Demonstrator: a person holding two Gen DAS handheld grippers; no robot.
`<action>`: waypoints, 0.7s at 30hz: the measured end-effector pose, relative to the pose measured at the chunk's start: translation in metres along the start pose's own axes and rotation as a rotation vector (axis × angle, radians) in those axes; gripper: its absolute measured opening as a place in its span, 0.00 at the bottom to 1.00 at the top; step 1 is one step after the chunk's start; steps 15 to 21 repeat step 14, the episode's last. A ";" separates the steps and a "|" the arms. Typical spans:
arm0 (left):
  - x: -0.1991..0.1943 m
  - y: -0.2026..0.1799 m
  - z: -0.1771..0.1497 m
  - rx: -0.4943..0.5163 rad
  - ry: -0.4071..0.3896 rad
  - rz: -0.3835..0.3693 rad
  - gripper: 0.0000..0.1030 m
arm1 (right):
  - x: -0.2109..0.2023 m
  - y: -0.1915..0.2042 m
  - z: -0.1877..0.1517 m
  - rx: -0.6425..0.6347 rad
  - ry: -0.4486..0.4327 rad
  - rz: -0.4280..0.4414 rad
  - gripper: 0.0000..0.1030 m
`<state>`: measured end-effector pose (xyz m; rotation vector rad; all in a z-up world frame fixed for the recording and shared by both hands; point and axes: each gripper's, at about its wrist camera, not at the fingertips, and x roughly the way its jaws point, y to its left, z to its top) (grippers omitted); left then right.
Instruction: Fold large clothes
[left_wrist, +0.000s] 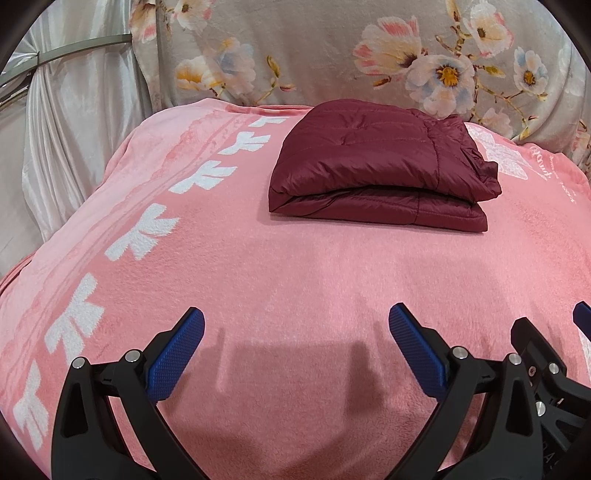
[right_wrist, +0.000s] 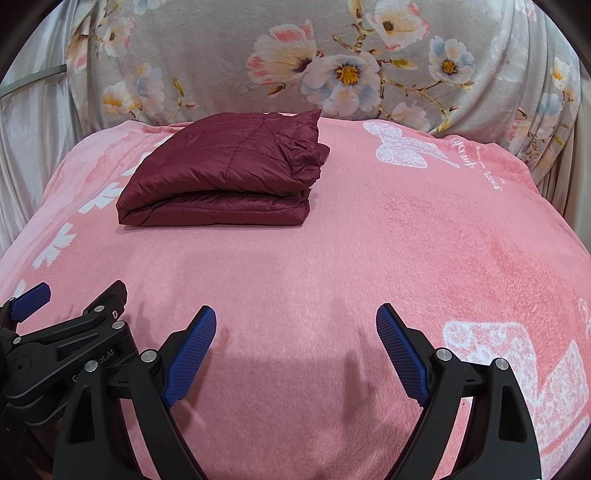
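Both grippers hang over the near part of the pink blanket (left_wrist: 295, 266), and I've got nothing in either. My left gripper (left_wrist: 295, 350) stands with its blue pads spread wide, only blanket showing between them. My right gripper (right_wrist: 295, 350) is the same, jaws wide apart and empty, just beside the left one. Beyond them both, well apart from the fingertips, the maroon quilted jacket (left_wrist: 380, 170) lies folded into a thick packet on the blanket, close to the floral cloth (right_wrist: 258, 44) draped behind.
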<state>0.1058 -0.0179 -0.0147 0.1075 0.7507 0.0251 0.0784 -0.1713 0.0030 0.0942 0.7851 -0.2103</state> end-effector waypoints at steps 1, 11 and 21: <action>0.000 -0.001 0.000 0.000 0.000 -0.001 0.94 | 0.000 0.000 0.000 0.000 0.000 0.000 0.84; -0.001 -0.001 0.001 0.000 -0.002 0.004 0.94 | 0.000 0.001 0.000 0.002 -0.001 -0.002 0.84; -0.001 -0.001 0.001 0.000 -0.002 0.005 0.94 | 0.000 0.001 0.000 0.001 -0.001 -0.002 0.84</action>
